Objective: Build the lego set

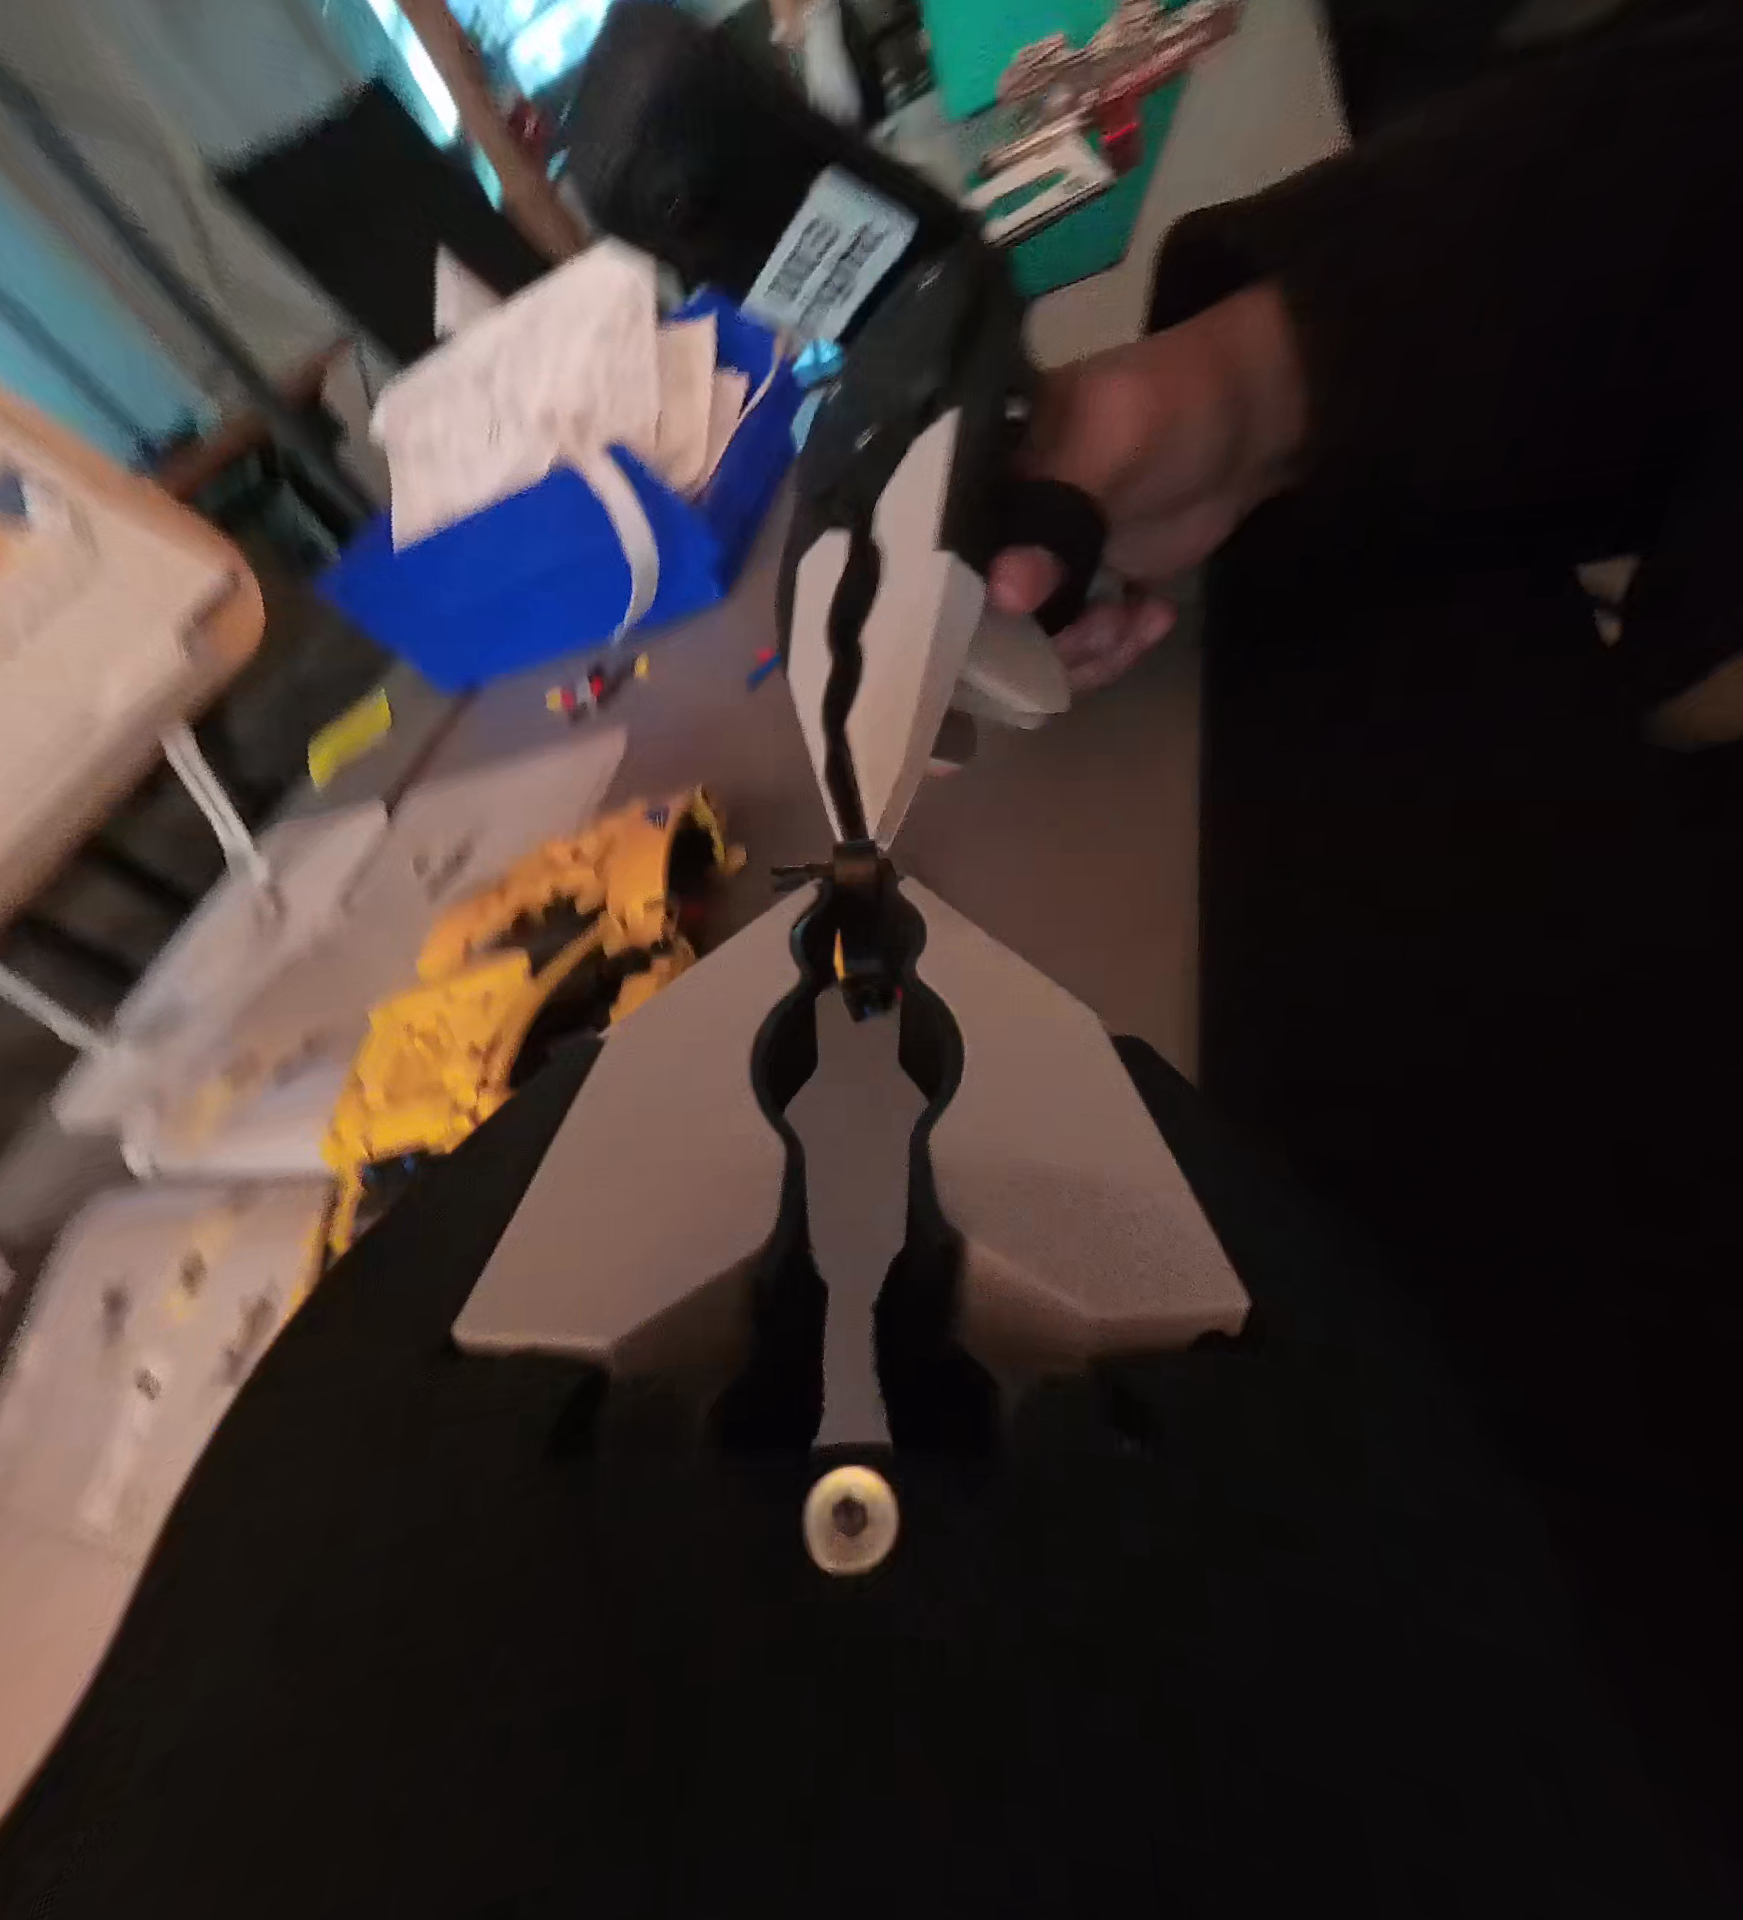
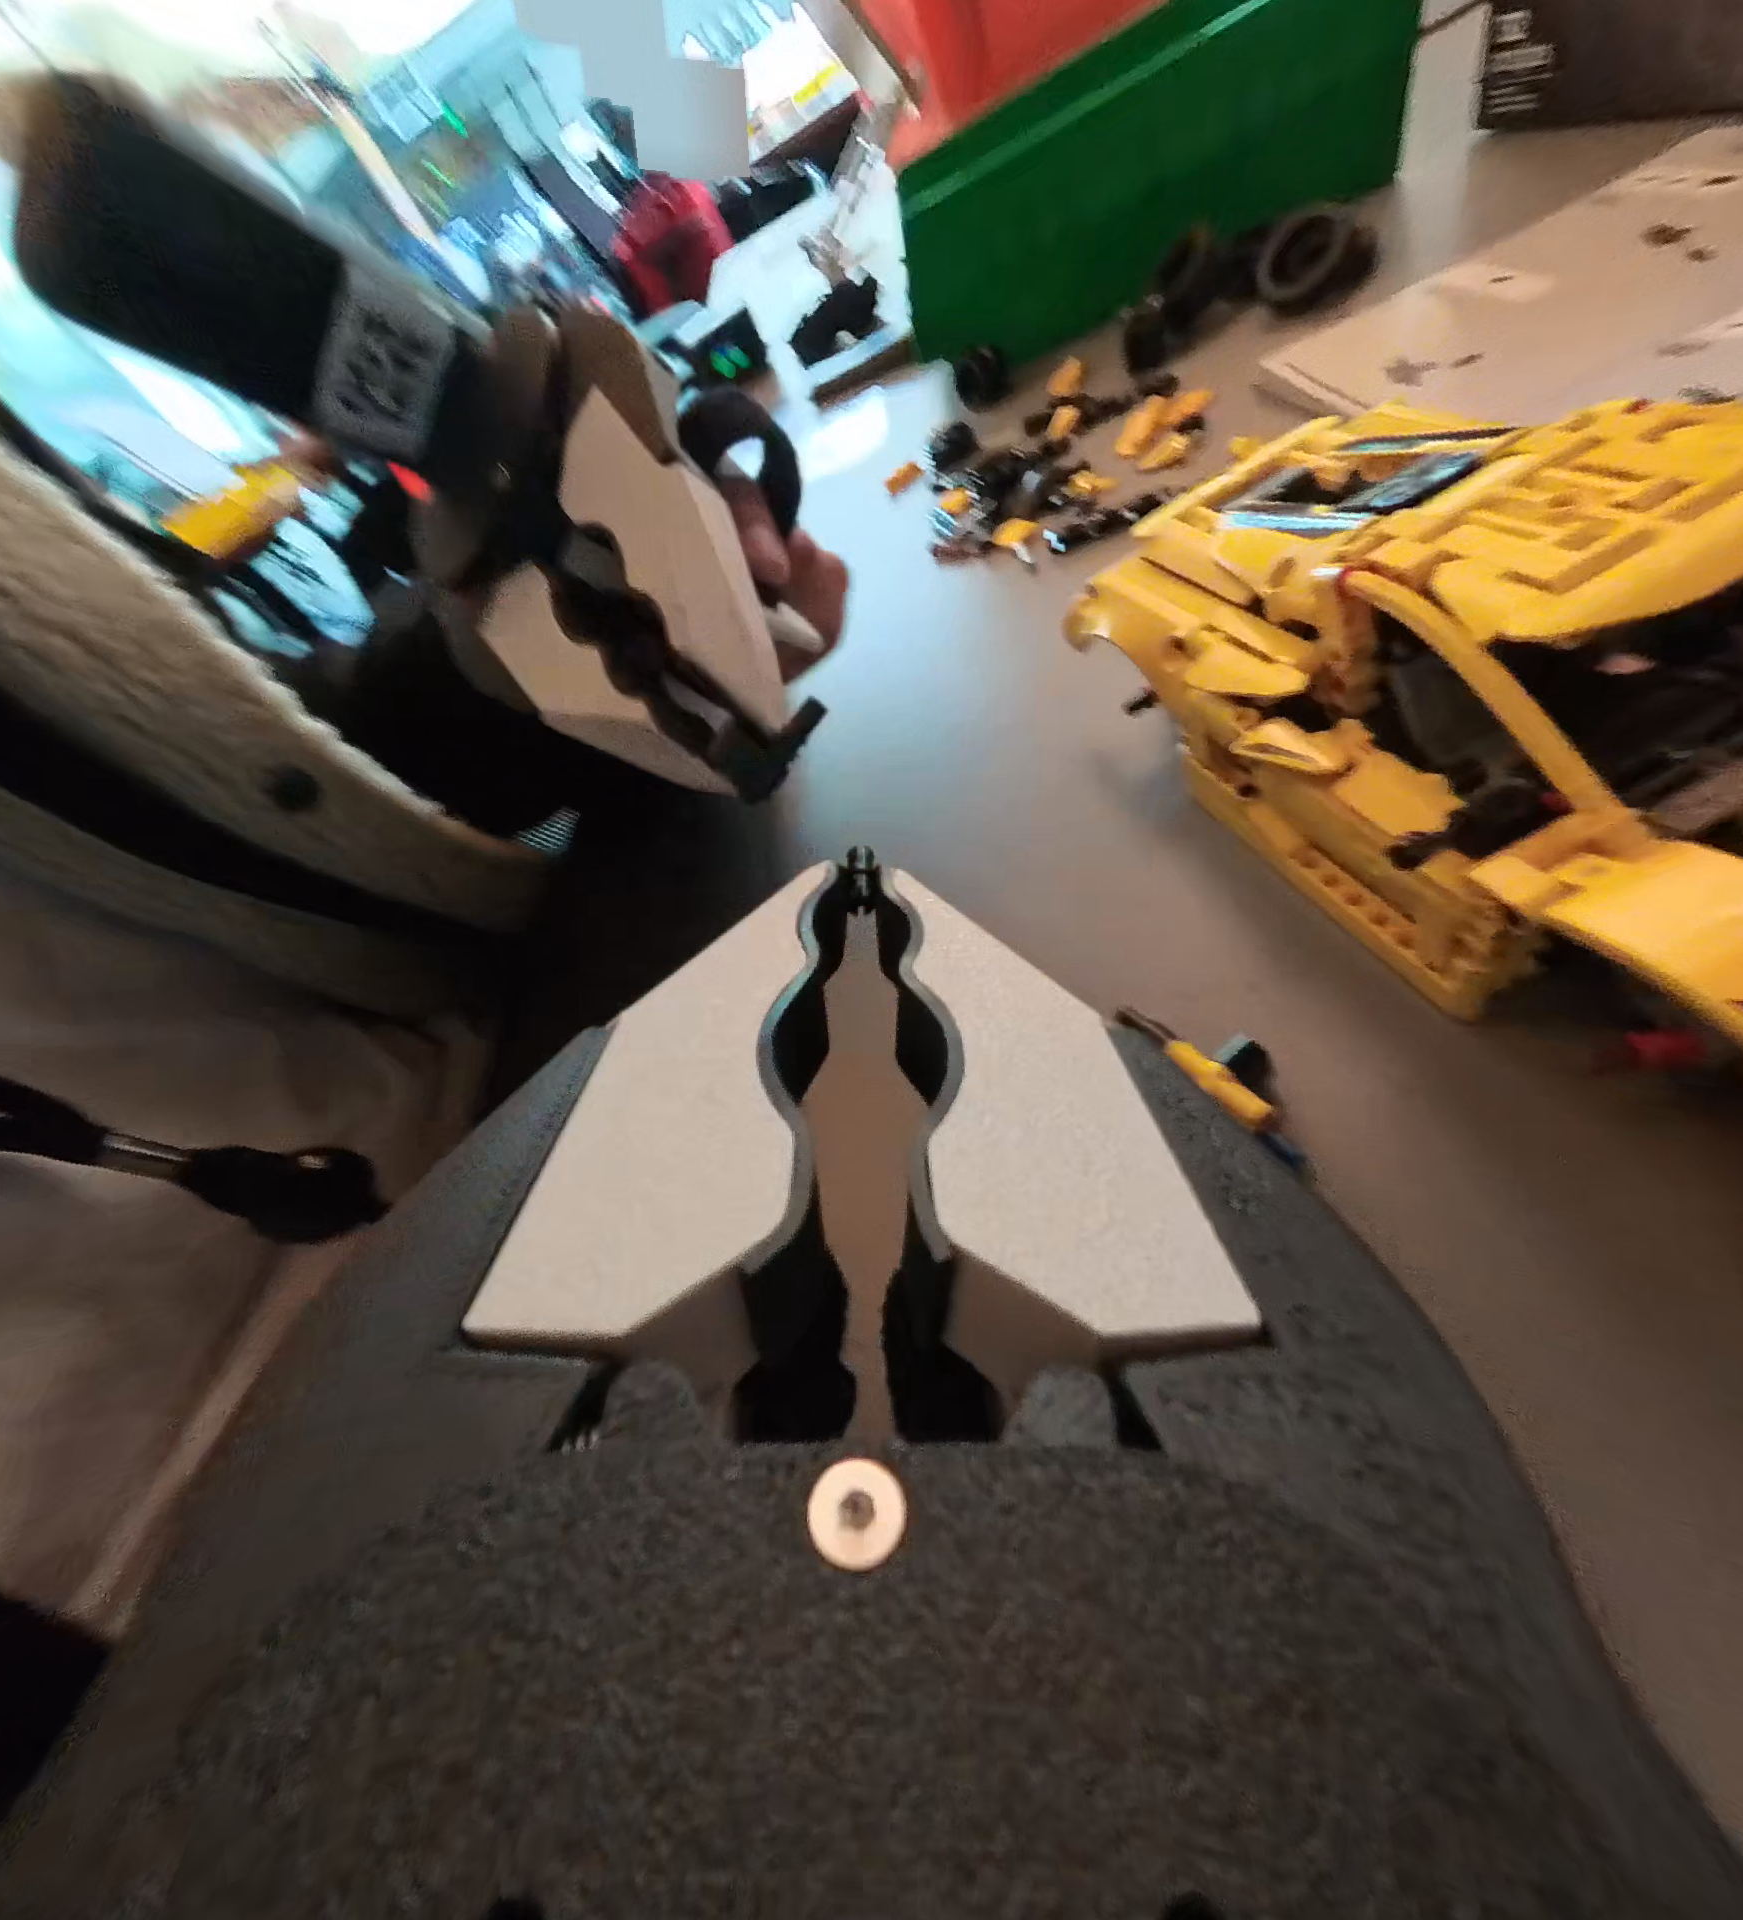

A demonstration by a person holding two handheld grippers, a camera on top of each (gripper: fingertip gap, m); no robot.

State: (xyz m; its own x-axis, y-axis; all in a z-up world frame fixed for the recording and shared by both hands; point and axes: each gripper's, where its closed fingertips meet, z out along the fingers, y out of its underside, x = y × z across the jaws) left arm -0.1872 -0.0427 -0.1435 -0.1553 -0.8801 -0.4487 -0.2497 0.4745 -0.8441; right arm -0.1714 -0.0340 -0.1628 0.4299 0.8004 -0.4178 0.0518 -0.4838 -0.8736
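- Left hand-held gripper (image 1: 854, 925): wavy grey jaws clamped on small black lego piece (image 1: 859, 961).
- Right hand-held gripper (image 2: 856, 883): closed, pinching tiny black pin (image 2: 858, 860).
- Blocky yellow lego car (image 2: 1469, 665) on smooth grey worktop (image 2: 950, 675).

- Left wrist view: dim, underexposed from 3 to 6 o'clock; heavy motion blur toward 9 o'clock.
- Right wrist view: brighter; window glare at 10 o'clock; edges smeared, wide-angle distorted.
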